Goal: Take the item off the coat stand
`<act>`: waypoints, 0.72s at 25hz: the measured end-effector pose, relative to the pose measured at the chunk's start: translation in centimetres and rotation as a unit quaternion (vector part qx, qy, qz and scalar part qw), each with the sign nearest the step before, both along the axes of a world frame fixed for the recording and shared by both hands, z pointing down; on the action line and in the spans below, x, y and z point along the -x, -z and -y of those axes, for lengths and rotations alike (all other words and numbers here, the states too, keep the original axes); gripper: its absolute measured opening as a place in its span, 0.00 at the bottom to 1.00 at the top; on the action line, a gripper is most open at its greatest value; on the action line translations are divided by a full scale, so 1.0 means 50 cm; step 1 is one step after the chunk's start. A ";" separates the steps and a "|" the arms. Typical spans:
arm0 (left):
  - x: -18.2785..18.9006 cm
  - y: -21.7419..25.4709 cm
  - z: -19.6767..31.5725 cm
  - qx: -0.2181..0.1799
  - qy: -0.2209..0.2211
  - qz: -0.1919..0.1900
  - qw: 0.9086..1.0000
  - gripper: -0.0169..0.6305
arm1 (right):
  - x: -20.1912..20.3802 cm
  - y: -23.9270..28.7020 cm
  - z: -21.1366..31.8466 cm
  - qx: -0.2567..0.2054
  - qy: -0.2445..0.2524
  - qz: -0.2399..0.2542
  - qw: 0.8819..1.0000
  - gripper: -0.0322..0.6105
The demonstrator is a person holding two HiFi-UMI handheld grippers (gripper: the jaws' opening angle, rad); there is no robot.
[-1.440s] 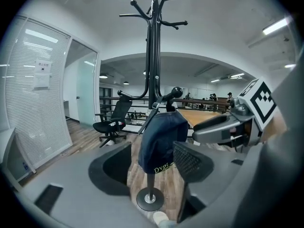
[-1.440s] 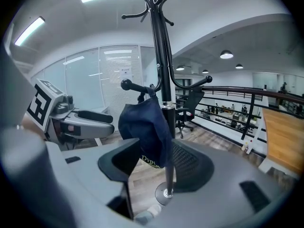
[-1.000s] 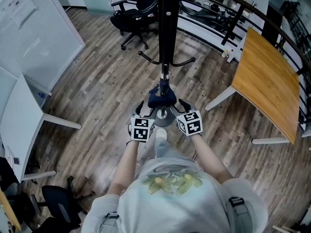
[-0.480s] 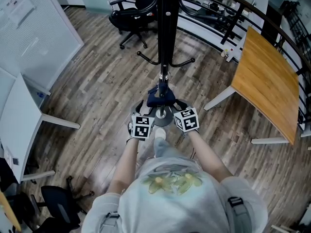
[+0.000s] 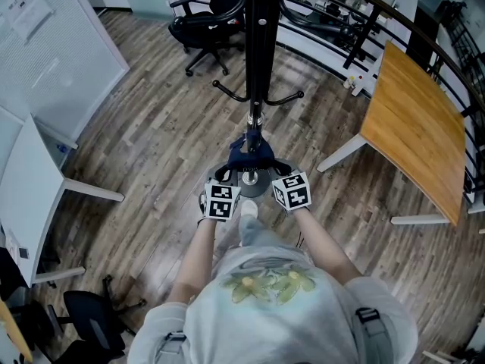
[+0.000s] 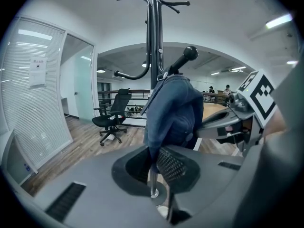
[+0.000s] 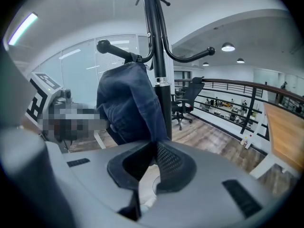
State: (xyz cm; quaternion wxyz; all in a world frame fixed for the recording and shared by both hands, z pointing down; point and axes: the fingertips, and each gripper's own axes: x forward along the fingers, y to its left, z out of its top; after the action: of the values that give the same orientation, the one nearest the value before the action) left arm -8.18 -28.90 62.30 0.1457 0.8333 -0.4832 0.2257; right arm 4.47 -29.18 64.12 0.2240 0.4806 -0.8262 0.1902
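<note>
We bring both grippers to the lower edge of the denim garment [image 6: 175,113], which hangs from a low hook [image 6: 189,53] of the coat stand [image 5: 260,36], draped just beside the pole. The left gripper [image 6: 154,163] has its jaws pressed together on that edge. The right gripper [image 7: 153,163] is closing its jaws, with the same cloth already between the pads. We judge that pinching low on both sides lets us raise the cloth evenly and clear the hook's knobbed tip, rather than dragging it against the hook.
</note>
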 end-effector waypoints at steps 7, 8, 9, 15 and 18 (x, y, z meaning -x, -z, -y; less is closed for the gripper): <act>-0.006 0.005 -0.004 -0.010 0.000 0.000 1.000 0.06 | -0.004 0.005 -0.006 -0.004 -0.002 -0.001 1.000 0.07; -0.008 0.006 -0.005 -0.012 -0.001 -0.002 1.000 0.06 | -0.006 0.006 -0.007 -0.005 -0.003 -0.001 1.000 0.07; -0.010 0.010 -0.006 -0.016 -0.002 -0.003 1.000 0.06 | -0.007 0.007 -0.008 -0.006 -0.003 -0.001 1.000 0.07; -0.010 0.028 -0.008 -0.034 0.000 -0.011 0.999 0.06 | -0.006 0.019 -0.012 -0.016 -0.004 0.007 1.000 0.07; -0.011 0.035 -0.012 -0.040 0.000 -0.013 0.999 0.06 | -0.006 0.026 -0.017 -0.021 -0.006 0.012 1.000 0.07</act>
State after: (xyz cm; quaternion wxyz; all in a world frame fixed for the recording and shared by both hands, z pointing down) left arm -7.64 -28.30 60.54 0.1187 0.8414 -0.4898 0.1952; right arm 4.75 -28.33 62.80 0.2027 0.4876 -0.8300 0.1795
